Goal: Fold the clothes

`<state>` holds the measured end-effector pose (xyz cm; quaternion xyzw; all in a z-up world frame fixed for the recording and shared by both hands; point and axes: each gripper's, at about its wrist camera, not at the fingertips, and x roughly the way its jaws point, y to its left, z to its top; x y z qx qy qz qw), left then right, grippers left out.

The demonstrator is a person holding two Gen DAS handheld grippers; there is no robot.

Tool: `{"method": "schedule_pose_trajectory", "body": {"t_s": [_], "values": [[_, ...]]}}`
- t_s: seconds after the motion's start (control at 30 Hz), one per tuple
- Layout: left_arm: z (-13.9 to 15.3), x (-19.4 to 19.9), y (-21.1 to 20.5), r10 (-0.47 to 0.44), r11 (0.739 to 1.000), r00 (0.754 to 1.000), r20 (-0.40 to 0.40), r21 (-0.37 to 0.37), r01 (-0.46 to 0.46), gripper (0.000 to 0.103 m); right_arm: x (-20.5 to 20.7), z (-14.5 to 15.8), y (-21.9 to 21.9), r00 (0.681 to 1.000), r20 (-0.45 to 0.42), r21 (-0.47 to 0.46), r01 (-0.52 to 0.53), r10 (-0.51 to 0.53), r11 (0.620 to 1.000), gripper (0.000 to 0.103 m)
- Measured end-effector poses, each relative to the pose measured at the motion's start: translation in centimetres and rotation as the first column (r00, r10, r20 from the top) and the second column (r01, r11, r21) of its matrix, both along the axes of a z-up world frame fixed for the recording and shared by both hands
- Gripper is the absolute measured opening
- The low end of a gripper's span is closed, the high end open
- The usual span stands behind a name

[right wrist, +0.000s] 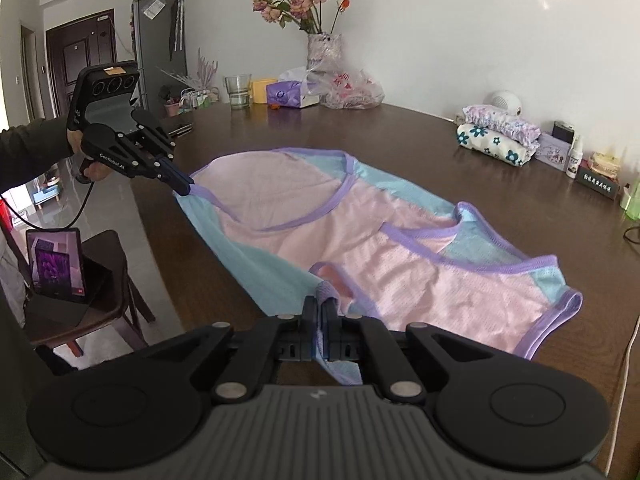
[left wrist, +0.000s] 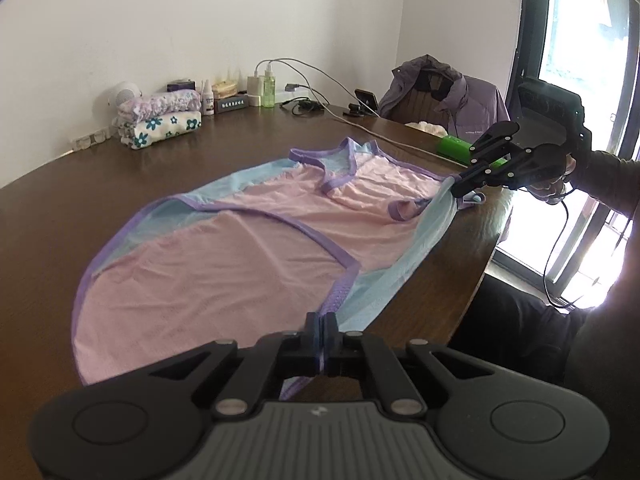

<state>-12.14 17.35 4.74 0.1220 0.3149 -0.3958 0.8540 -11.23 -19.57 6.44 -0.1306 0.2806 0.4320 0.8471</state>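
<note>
Now the left gripper [left wrist: 322, 322] has its fingers pinched tight on the purple-trimmed hem of the pink and blue garment [left wrist: 248, 248], which lies spread across the brown bench [left wrist: 120, 184], while the right gripper [right wrist: 322, 312] likewise clamps the garment's near edge, lifting it off the bench.

A vase of pink roses [right wrist: 316, 40] stands at the upper middle by the wall, a glass [right wrist: 238, 91] left of it; a purple jacket [left wrist: 452, 96] drapes a chair at upper right, beside a green box [left wrist: 456, 148]
</note>
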Motion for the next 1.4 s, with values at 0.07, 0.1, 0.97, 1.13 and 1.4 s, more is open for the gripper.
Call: {"method": "schedule_pose_trajectory", "body": {"t_s": [0.07,0.1,0.97,1.13,1.4], "values": [[0.4,2.0,-0.2,-0.009,1.0,1.0,0.014,0.011,0.009,0.0,2.1,0.3,0.4,1.0,0.022,-0.023,0.017,-0.017,1.0,0.002],[0.5,3.0,-0.3,-0.018,1.0,1.0,0.017,0.023,0.018,0.0,3.4,0.1,0.8,1.0,0.019,-0.042,0.023,-0.022,0.999,0.002],[-3.5,4.7,6.0,0.318,0.941,0.945,-0.082,-0.099,-0.325,0.037,0.9,-1.3,-4.8,0.995,-0.07,-0.216,0.057,-0.074,0.975,0.021],[-3.4,4.4,5.4,0.308,0.949,0.951,-0.036,-0.059,-0.31,0.037,2.6,-0.4,-5.5,0.997,0.002,-0.265,0.071,-0.073,0.962,0.004],[-3.3,4.5,5.0,0.302,0.953,0.953,-0.024,-0.018,-0.303,0.037,7.9,-2.1,-2.7,0.983,0.18,-0.557,0.082,0.024,0.827,0.008]]}}
